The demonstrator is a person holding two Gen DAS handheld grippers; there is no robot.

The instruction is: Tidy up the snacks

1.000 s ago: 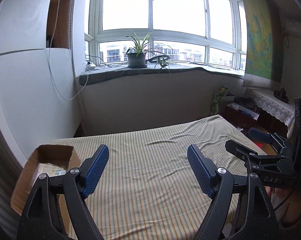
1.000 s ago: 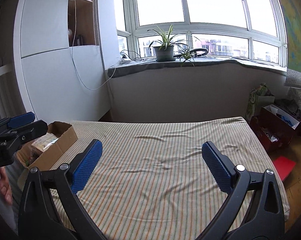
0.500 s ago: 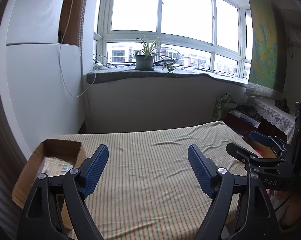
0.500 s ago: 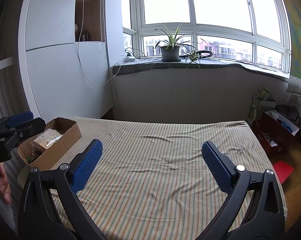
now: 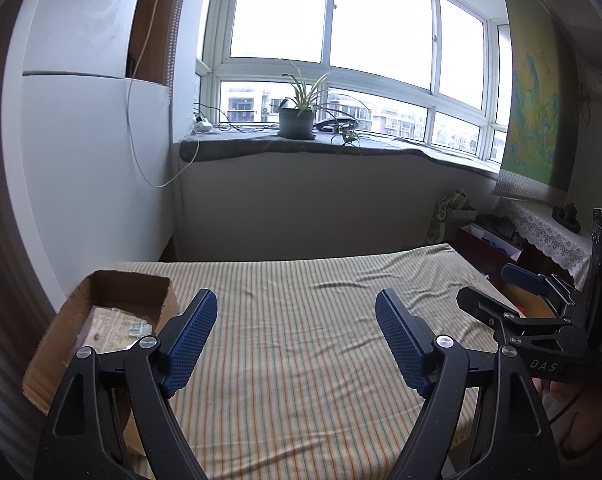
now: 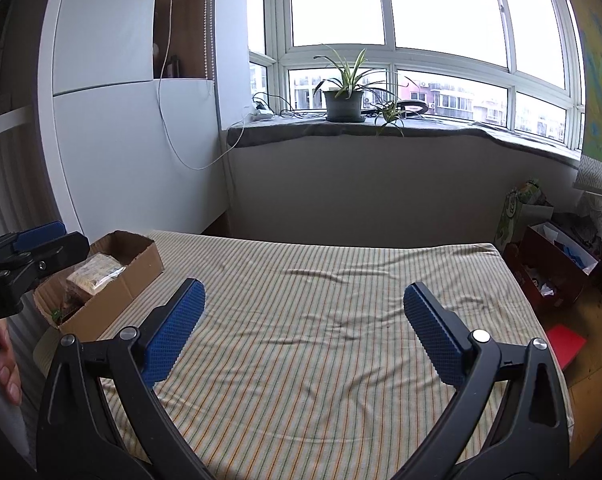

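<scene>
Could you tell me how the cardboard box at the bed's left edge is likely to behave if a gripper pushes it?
The cardboard box would probably slide rather than tip, being low and wide. Its thin, open-topped walls may flex under the pads. The wrinkled striped sheet might bunch and drag, and the wrapped snack pack inside adds some weight.

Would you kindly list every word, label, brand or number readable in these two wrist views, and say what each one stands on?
"DAS": white letters on the black body of the right gripper, seen in the left wrist view.
Cut-off white letters on the left gripper body at the frame edge: not readable as a whole.
Print on the wrapped snack pack in the cardboard box: too small.
Green bag logo: blurred.
</scene>
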